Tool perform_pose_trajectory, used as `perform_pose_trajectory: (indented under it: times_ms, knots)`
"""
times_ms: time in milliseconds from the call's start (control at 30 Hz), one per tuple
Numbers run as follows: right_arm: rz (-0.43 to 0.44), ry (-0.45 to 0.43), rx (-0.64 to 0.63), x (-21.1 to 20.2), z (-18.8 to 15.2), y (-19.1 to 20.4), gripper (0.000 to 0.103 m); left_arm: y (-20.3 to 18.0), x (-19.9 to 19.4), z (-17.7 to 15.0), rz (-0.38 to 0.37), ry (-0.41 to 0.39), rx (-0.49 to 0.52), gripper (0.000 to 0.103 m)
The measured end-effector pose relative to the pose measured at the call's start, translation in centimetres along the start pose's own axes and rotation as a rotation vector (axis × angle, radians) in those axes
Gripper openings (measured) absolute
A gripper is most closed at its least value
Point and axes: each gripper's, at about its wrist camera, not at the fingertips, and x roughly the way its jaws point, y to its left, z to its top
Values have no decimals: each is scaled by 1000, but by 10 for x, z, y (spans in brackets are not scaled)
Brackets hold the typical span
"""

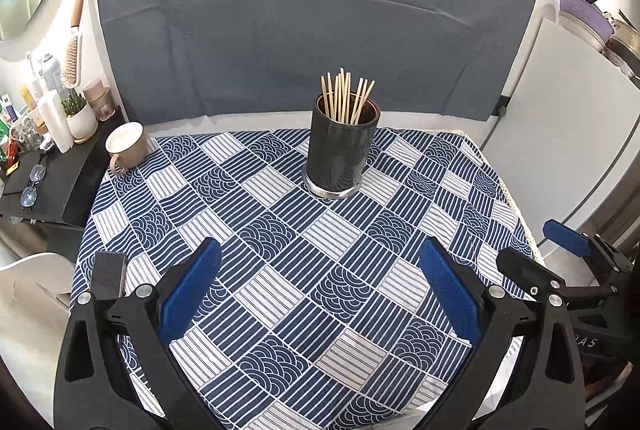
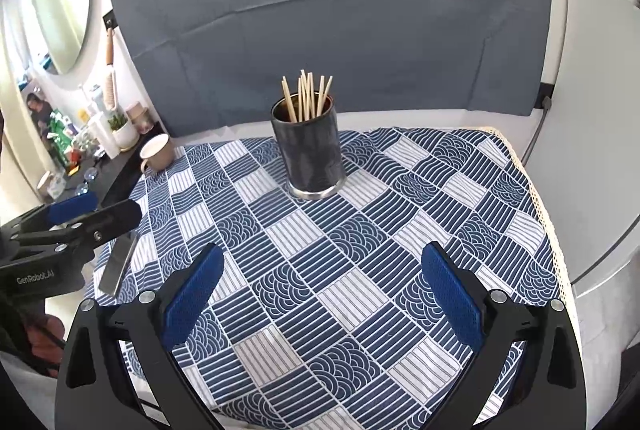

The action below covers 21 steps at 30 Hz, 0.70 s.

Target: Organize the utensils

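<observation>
Your left tool [image 1: 320,282] sits at the bottom of its frame, fingers spread apart, nothing between them; the lower arms are cut off by the frame edge. Your right tool [image 2: 322,282] is the same: spread wide, empty, and its pads [image 2: 192,300] are blue. In the left wrist view the right tool shows at the right edge, half cut off, with partial lettering too clipped to read. In the right wrist view the left tool's body at the left edge reads "GenRobot.AI".

One dark cylindrical holder [image 1: 341,149] stands upright on the patterned cloth [image 1: 280,250] over the worktop, centre-top of frame. The wooden chopsticks [image 1: 346,95] are inside it; they overlap, so no exact count, roughly a dozen. One mug [image 1: 126,145] is upper left of the cloth, one phone [image 1: 107,274] at the lower left edge. Shelf clutter far left is too small to read.
</observation>
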Motion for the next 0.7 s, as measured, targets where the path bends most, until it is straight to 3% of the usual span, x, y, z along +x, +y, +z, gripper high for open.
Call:
perform_pose_trajectory:
  times_ms: [700]
  knots:
    - [23, 10, 16, 0, -1, -1, 95, -6, 4, 2, -48, 19, 9, 97]
